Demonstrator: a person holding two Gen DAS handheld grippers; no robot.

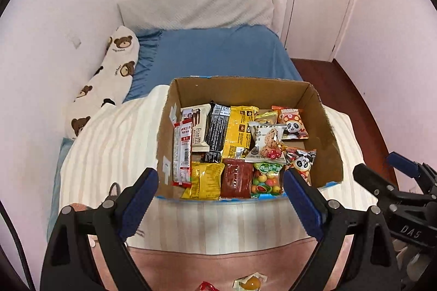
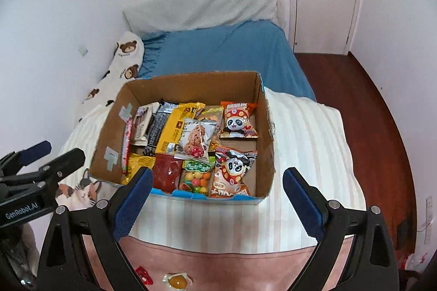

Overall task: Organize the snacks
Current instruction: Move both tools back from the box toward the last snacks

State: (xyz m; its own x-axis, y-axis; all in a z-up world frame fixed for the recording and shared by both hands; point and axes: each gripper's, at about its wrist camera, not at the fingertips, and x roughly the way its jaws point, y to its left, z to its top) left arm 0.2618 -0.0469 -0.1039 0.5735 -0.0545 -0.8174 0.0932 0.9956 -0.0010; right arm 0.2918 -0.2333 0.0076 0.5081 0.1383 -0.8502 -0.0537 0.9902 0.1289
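Below both wide-open, empty grippers (image 1: 221, 190) (image 2: 215, 190) — two candies (image 2: 177, 282), edge-cropped, unreadable.

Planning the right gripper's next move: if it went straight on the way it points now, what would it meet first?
Probably the near wall of the cardboard box, with the gumball bag just behind it. The right gripper is open and empty, its fingers straddling that edge. Depth is unclear, so it might pass over the rim.
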